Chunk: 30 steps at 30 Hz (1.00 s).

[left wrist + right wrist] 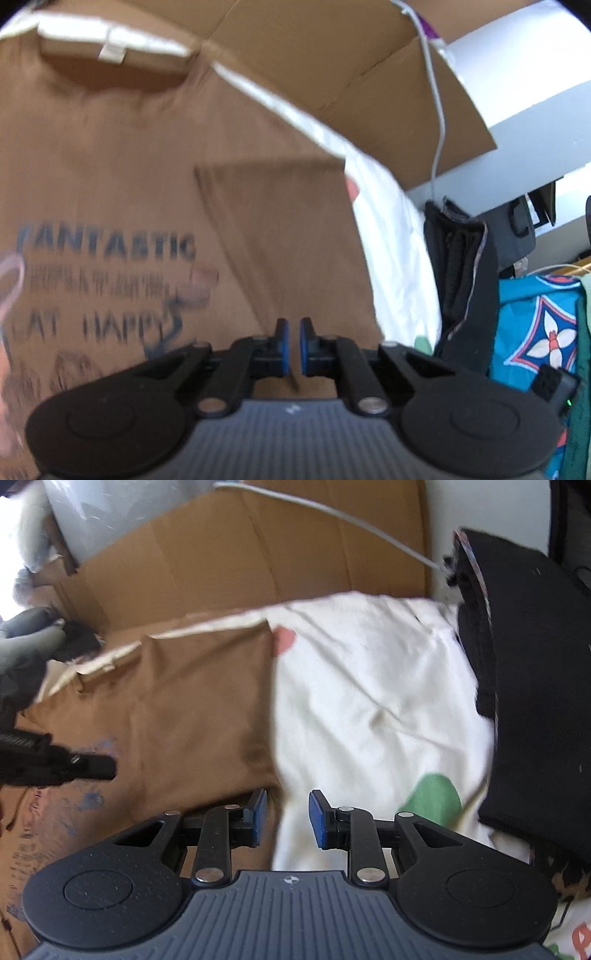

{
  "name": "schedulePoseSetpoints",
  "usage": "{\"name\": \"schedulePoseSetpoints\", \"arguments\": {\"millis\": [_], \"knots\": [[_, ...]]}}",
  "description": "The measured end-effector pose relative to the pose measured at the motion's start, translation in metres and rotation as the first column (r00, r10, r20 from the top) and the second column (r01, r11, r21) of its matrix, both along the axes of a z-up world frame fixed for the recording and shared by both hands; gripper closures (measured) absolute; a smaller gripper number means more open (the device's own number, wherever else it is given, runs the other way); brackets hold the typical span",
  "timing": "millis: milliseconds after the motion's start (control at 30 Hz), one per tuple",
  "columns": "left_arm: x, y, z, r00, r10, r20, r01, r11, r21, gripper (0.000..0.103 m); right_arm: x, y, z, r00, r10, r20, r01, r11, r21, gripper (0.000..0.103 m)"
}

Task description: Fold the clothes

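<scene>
Left claw (291, 347) nearly closed, empty; right claw (286, 819) parted.

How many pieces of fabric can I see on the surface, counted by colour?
Brown: 1, the brown T-shirt with printed letters and one sleeve folded in
White: 1, the white cloth with a green patch, lying under the shirt
Black: 1, the black garment at the right side
Blue patterned: 1, the blue patterned fabric
Total: 4

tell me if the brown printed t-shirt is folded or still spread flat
Partly folded: the brown printed t-shirt lies spread front up, lettering and collar showing, but one brown panel, apparently a sleeve, is turned in over its body.
</scene>
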State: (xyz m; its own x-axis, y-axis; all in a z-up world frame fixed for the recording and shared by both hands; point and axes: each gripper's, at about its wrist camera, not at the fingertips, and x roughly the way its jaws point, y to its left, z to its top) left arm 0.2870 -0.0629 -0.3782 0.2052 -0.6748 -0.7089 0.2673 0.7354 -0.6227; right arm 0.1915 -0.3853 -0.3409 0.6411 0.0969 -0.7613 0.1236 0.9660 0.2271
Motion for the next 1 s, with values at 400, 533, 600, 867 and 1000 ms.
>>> {"name": "schedulePoseSetpoints", "arguments": {"millis": [400,533,600,867,1000], "knots": [[0.047,-0.037,0.002,0.982,-0.123,0.141,0.112,0.991,0.079,0.098,0.039,0.030,0.000,0.995,0.098,0.036,-0.097,0.995,-0.019,0.092],[0.065,-0.036,-0.019,0.983,-0.106,0.148,0.077,0.979,0.188,0.101,0.054,0.036,-0.014,0.995,0.100,0.002,-0.100,0.995,-0.024,0.093],[0.075,-0.029,-0.025,0.985,-0.092,0.144,0.068,0.984,0.165,0.100,0.056,0.032,-0.024,0.997,0.070,-0.030,-0.070,0.998,-0.007,0.096],[0.081,-0.018,-0.008,0.979,-0.066,0.193,0.033,0.985,0.168,0.099,0.029,0.024,-0.019,0.997,0.073,-0.034,-0.072,0.997,0.016,0.097],[0.066,-0.025,0.004,0.977,-0.100,0.190,0.076,0.989,0.131,0.099,0.029,0.024,-0.004,0.998,0.065,0.028,-0.065,0.998,0.016,0.097]]}}
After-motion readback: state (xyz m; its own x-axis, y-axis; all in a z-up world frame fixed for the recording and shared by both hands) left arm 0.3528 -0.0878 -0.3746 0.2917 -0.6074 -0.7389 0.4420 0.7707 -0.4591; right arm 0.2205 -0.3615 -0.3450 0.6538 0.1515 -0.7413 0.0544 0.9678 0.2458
